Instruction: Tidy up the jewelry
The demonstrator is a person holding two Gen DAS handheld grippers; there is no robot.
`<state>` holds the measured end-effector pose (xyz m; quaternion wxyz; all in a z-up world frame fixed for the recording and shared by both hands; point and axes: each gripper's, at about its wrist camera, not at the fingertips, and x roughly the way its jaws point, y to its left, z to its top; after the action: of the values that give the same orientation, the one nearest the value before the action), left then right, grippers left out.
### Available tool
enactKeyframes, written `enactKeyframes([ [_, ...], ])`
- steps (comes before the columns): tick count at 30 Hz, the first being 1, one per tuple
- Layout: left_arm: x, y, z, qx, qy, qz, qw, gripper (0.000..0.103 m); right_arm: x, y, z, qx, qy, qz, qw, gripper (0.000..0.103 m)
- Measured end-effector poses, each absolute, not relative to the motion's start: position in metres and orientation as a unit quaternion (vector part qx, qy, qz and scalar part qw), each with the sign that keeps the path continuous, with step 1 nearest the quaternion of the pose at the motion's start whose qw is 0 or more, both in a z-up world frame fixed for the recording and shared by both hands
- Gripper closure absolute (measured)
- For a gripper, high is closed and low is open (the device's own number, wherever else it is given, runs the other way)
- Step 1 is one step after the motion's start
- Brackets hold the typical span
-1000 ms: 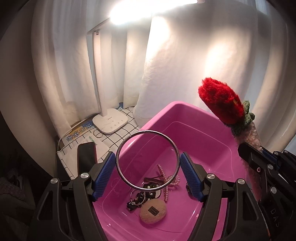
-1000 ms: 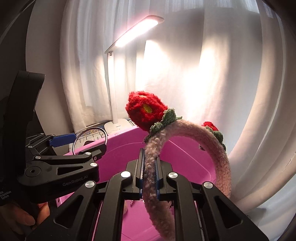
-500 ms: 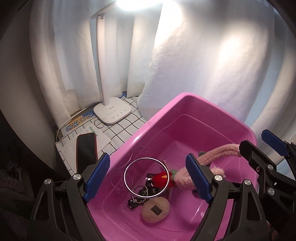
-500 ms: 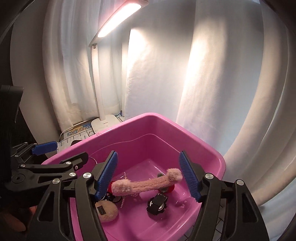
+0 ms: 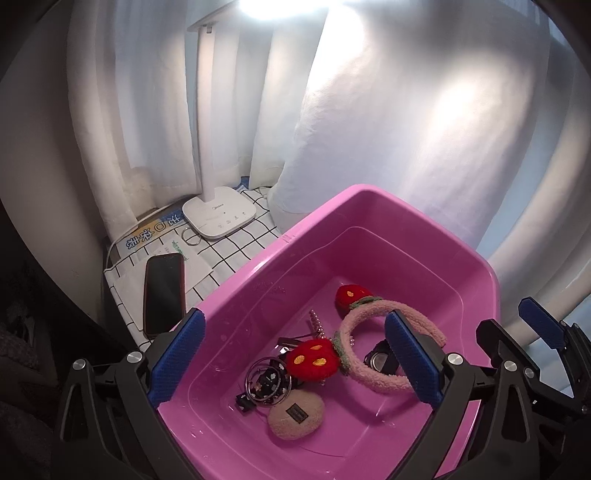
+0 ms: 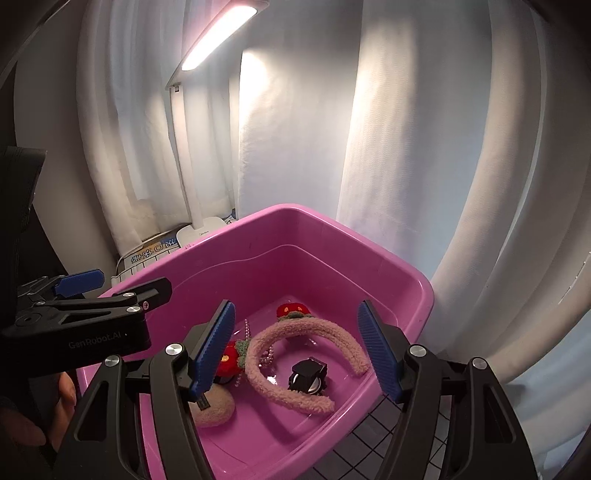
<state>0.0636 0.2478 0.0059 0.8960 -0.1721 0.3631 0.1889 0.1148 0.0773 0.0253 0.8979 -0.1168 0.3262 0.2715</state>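
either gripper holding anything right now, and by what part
Nothing is held. The left gripper and right gripper are open above the pink tub; the headband lies inside.

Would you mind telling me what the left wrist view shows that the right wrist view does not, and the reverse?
Only the left wrist view shows the phone on the checked cloth, the small ring by the lamp base, and the metal bangle in the bin. Only the right wrist view shows the lit lamp head clearly. Both show the pink bin, the fuzzy strawberry headband, the beige pouch, and both open grippers, left gripper and right gripper.
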Motion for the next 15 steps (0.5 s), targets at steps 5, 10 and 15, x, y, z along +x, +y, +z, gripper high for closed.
enactKeyframes([
  [5,0.061,0.243,0.005,-0.180,0.372,0.185,0.891,0.007,0.107,0.062,0.027,-0.115,0.326,0.267,0.900,0.037],
  [10,0.058,0.231,0.009,-0.142,0.380,0.219,0.887,0.006,0.098,0.051,0.023,-0.116,0.330,0.263,0.899,0.037],
  [15,0.053,0.226,0.014,-0.124,0.375,0.234,0.888,0.006,0.089,0.046,0.020,-0.126,0.329,0.260,0.899,0.037],
])
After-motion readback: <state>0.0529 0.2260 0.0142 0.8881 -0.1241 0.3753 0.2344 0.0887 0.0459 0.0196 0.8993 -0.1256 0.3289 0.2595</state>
